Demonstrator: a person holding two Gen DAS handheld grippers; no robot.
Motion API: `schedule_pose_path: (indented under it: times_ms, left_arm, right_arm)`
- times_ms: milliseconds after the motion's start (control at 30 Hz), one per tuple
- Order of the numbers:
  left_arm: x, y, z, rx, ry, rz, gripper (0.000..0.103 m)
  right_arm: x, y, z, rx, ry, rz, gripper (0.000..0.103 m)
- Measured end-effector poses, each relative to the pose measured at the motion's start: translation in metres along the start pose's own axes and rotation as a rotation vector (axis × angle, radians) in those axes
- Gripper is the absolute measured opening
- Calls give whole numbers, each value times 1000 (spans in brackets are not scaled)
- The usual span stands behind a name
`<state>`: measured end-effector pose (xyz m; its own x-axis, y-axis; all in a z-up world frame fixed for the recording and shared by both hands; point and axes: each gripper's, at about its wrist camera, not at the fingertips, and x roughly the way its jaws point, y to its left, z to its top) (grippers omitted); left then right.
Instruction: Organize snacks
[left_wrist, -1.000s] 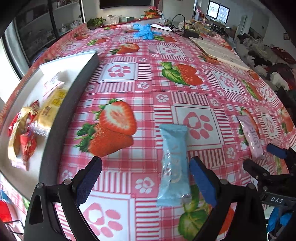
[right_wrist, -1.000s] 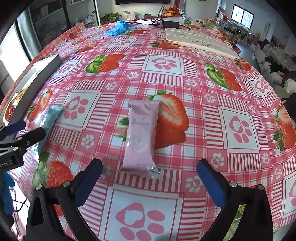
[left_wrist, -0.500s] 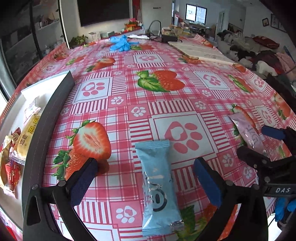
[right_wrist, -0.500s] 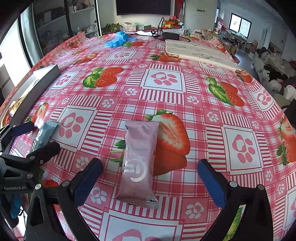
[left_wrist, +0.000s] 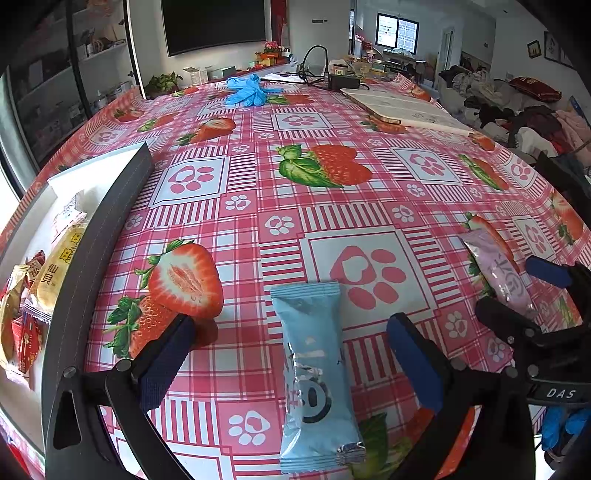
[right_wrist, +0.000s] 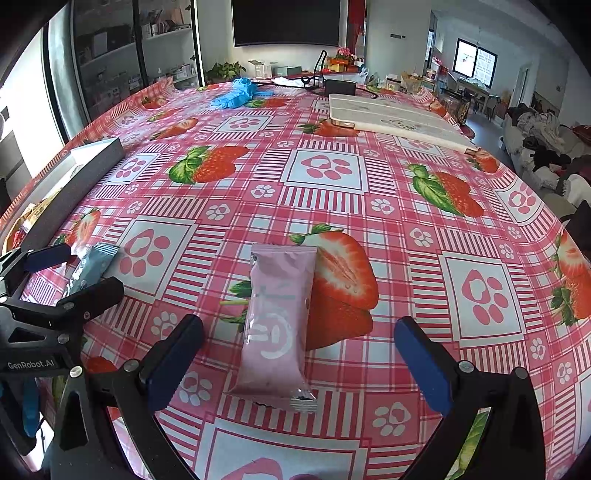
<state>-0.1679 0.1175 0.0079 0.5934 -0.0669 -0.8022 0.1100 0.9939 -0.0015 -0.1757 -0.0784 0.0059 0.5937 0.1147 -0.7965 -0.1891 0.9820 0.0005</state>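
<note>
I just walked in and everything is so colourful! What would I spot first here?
Probably the bright pink tablecloth with big strawberries and paw prints. A blue snack packet lies between the open left gripper, and a pink snack packet between the open right gripper. At the left edge, a grey tray holds more snacks.

Bright daylight pours in from the windows (right_wrist: 474, 62); the glossy tabletop (left_wrist: 332, 221) is sharp, though it bulges and corners go black.

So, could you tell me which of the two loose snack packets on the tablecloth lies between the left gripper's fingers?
The light blue packet lies between the open left gripper. The pink packet lies between the right gripper's fingers instead.
</note>
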Motion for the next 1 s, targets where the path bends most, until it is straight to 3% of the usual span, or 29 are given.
schedule_pose_path:
  times_ms: [767,1000]
  left_arm:
    - [-3,0,-4,-3,-14,3,103]
    - [-4,0,-4,-3,-12,3,103]
  right_arm:
    - [1,0,2,-2,20,1,103]
    - [6,0,11,-3,95,4,103]
